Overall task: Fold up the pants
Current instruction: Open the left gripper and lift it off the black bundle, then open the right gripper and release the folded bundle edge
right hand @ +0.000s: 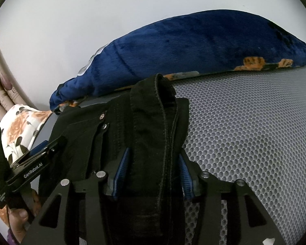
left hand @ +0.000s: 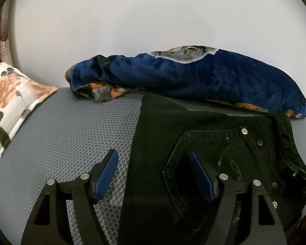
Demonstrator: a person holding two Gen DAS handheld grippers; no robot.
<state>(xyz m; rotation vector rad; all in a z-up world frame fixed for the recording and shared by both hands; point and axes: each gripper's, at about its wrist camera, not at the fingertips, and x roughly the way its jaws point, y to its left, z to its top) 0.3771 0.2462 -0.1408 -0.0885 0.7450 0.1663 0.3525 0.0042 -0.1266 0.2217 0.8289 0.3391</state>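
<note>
Overhead-lit, black pants [left hand: 157, 134], riveted pocket up, on grey mesh mattress [left hand: 71, 126].

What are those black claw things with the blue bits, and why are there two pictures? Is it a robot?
No robot, just a person holding a grabbing tool, called a gripper, in each hand. Each gripper carries a small camera that looks out along its two fingers, so you get one picture from each hand. The round, bendy look comes from the camera lens.

In the left-hand picture, the left gripper is wide open above the black pants, holding nothing. In the right-hand picture, the right gripper has a thick band of the pants between its blue pads; whether it is squeezing I cannot tell.

The pants lie on a grey mesh surface. Behind them sits a blue fleece blanket, and at the left a flowered pillow. They are being folded.
</note>
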